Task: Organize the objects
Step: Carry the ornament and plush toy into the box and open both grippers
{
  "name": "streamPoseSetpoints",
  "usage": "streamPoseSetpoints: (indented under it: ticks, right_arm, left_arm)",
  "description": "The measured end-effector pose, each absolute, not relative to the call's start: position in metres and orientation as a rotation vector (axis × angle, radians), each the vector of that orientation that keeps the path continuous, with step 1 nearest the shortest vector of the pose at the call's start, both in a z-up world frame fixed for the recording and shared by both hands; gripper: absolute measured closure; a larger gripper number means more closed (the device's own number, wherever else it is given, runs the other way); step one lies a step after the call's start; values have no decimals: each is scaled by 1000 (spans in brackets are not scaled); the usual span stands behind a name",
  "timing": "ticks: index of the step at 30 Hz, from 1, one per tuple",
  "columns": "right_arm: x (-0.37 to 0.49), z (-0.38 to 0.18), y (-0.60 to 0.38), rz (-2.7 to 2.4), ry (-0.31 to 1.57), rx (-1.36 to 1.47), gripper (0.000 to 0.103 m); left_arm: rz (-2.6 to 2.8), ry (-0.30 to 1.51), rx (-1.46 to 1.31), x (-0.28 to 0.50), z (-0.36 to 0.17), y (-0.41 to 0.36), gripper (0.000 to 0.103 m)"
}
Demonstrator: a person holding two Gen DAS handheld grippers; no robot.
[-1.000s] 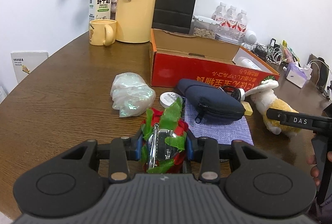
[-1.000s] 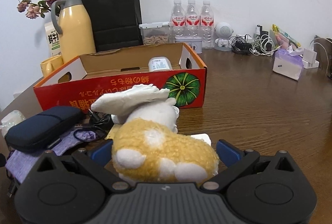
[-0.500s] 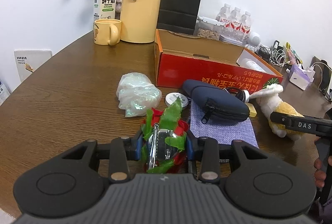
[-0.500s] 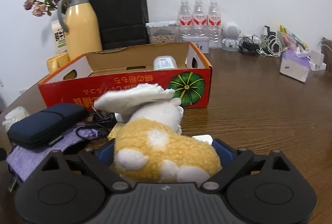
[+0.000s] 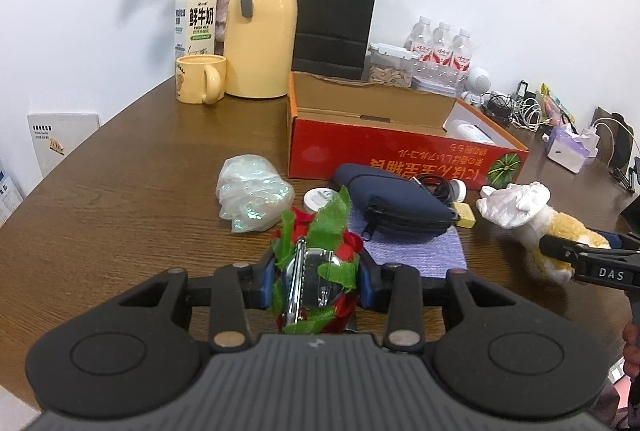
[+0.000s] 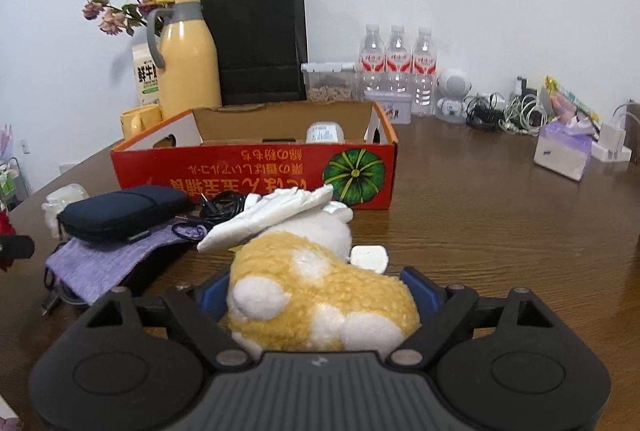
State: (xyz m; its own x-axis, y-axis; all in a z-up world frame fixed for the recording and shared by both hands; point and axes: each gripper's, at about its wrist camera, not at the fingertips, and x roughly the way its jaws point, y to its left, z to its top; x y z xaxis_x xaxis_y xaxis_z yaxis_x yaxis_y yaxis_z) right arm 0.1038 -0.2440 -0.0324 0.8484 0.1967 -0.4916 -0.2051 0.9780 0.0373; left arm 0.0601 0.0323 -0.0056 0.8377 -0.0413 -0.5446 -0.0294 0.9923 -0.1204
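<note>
Bench (image 5: pixel 120 191), brown wood, crowded. Entry as follows.

Left tongs (image 5: pixel 318 281): mine, narrowed onto a red-and-green wrapped ornament (image 5: pixel 316 271) with a shiny metal piece at its middle; both blue pads press its sides. It sits low over the near edge of the bench.

Right tongs (image 6: pixel 320 295): mine, set wide around a yellow-and-white plush toy (image 6: pixel 316 291), jaws closing. The blue pads stand against its fleece flanks; whether they bite yet I cannot tell. From the left wrist view the toy appears raised off the wood, white head forward.

Red cardboard box (image 6: pixel 256 171): open top, behind the clutter, one white container (image 6: pixel 325 131) already inside. Probable destination for both items.

Loose stock between tongs and box: navy zip pouch (image 5: pixel 394 209) on a purple cloth (image 5: pixel 416 251), crumpled iridescent film (image 5: pixel 252 197), small round tin (image 5: pixel 318 198), black cable, white case (image 6: pixel 370 257) beside the toy.

Hazards, as I judge them: plush is soft and overhangs the pads, so a shallow grip could let it sag or roll out on the way to the box. The ornament's loose green ribbon could catch the pouch zip or the box wall. Both tongs heading for one opening could collide.
</note>
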Motion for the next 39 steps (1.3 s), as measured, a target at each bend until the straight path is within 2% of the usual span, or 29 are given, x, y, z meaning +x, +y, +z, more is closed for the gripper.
streamPoseSetpoints:
  ticks: [6,10,21,39]
  right_arm:
    - [84,-17,-250,223,453,-36,17]
    - [73,-11,-238,244,421,-149,17]
    - [80,-38,-207,307,510,-272,17]
    - [96,1,-228,215,373,-281,18]
  left_arm:
    - [-11,559,-115,51,1,27,64]
    - [-11,549,-109,45,4,25,64]
    - [-62,545,-82,46,8,8,64]
    - [-76,513,-63,66,17,3,64]
